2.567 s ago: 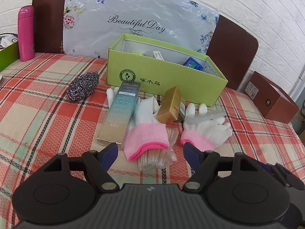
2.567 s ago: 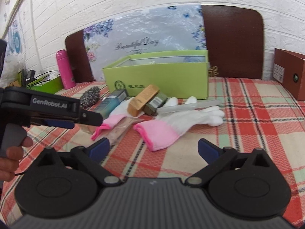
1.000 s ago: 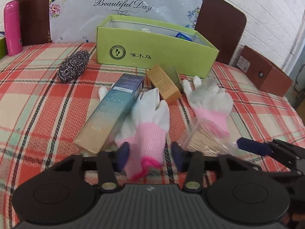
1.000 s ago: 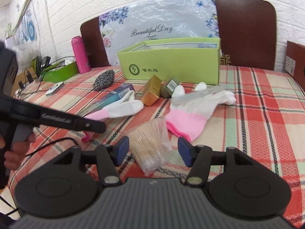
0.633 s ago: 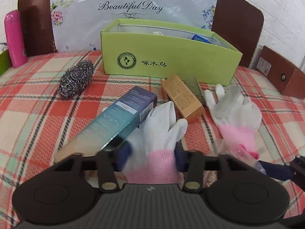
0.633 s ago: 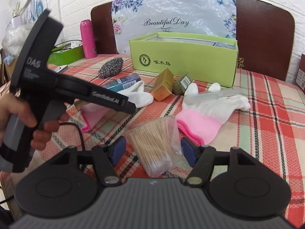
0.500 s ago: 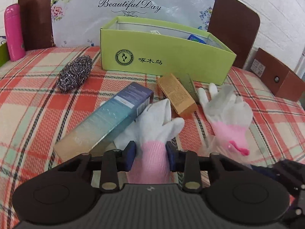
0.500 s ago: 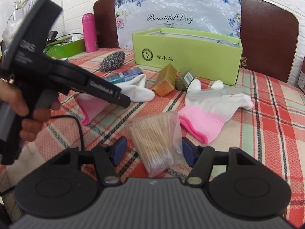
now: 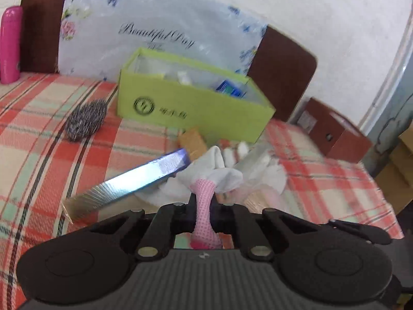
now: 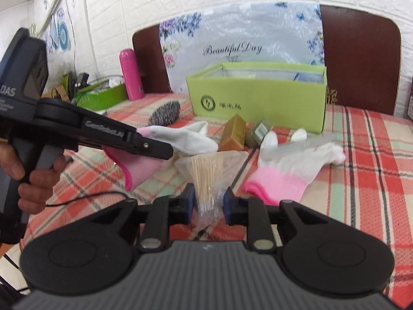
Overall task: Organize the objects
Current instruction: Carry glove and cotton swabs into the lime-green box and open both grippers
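Note:
My left gripper (image 9: 204, 213) is shut on the pink cuff of a white glove (image 9: 214, 174) and holds it lifted above the plaid cloth; it also shows in the right wrist view (image 10: 185, 135). My right gripper (image 10: 206, 202) is shut on a clear bag of cotton swabs (image 10: 209, 170). A second white-and-pink glove (image 10: 289, 165) lies flat to the right. The open green box (image 9: 191, 108) stands behind, with items inside. A long teal carton (image 9: 129, 180), a gold box (image 10: 233, 131) and a small olive box (image 10: 258, 130) lie in front of it.
A steel scourer (image 9: 85, 122) lies left of the green box. A pink bottle (image 9: 10, 45) stands far left. A brown box (image 9: 338, 134) sits at the right. A floral bag (image 10: 240, 38) leans on brown chair backs behind.
Both grippers have closed tight, the left on the glove cuff, the right on the swab bag. The left one has lifted the glove off the cloth.

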Demonstrator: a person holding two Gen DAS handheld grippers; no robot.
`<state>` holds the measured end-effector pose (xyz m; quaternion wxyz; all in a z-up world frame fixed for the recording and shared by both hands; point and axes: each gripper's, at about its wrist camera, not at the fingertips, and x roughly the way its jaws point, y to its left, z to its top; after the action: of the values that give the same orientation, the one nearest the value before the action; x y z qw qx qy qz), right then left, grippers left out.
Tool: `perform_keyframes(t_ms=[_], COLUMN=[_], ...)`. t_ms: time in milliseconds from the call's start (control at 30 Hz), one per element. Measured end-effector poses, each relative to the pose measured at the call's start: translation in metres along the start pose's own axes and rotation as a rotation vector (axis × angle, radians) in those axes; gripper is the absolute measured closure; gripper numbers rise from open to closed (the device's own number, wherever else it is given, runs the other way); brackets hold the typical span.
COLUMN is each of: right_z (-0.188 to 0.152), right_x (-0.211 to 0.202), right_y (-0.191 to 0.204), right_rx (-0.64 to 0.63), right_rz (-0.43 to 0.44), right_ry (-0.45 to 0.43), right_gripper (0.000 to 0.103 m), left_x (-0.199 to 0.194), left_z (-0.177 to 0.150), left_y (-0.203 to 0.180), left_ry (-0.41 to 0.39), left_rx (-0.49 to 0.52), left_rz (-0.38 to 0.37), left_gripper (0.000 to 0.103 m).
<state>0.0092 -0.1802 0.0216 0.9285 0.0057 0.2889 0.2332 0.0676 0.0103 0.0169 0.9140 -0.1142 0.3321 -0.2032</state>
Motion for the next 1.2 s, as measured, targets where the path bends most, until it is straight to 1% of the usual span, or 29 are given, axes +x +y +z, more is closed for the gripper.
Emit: perform_keyframes(t_ms=[100, 267, 367, 467, 567, 800, 933, 1000, 1100, 1133, 1167, 1200], right_z=[0.013, 0.039, 0.057, 0.076, 0.093, 0.126, 0.137, 0.142, 0.148, 0.148, 0.148, 0.148], right_x=[-0.009, -0.016, -0.015, -0.008, 0.005, 0.056, 0.089, 0.106, 0.132, 0.140, 0.147, 0.154], right_y=[-0.005, -0.014, -0.021, -0.029, -0.039, -0.068, -0.087, -0.095, -0.103, -0.103, -0.103, -0.103], right_rx=[0.010, -0.007, -0.036, -0.059, -0.069, -0.076, -0.074, -0.078, -0.102, -0.118, -0.138, -0.158], right_rz=[-0.001, -0.033, -0.069, -0.109, -0.142, -0.208, -0.242, -0.250, -0.257, -0.256, -0.257, -0.267], right_ry=[-0.047, -0.129, -0.176, -0.211, -0.226, -0.204, -0.185, -0.175, -0.159, -0.151, -0.138, -0.123], right_gripper=[0.081, 0.081, 0.081, 0.081, 0.081, 0.081, 0.081, 0.081, 0.080, 0.076, 0.069, 0.050], left_x=[-0.010, -0.017, -0.015, -0.005, 0.009, 0.054, 0.086, 0.103, 0.129, 0.137, 0.144, 0.149], left_z=[0.015, 0.042, 0.062, 0.083, 0.104, 0.143, 0.157, 0.163, 0.167, 0.168, 0.167, 0.166], left_y=[-0.008, -0.022, -0.028, -0.034, -0.037, -0.039, -0.035, -0.032, -0.026, -0.024, -0.021, -0.018], left_ry=[-0.049, -0.129, -0.182, -0.213, -0.223, -0.237, -0.211, -0.194, -0.155, -0.139, -0.129, -0.120], left_rx=[0.013, 0.064, 0.070, 0.068, 0.059, 0.055, 0.042, 0.040, 0.057, 0.065, 0.070, 0.068], left_rz=[-0.036, -0.055, -0.063, -0.069, -0.072, -0.055, -0.047, -0.030, -0.030, -0.033, -0.030, -0.021], left_gripper=[0.098, 0.098, 0.098, 0.098, 0.098, 0.098, 0.098, 0.098, 0.098, 0.094, 0.092, 0.084])
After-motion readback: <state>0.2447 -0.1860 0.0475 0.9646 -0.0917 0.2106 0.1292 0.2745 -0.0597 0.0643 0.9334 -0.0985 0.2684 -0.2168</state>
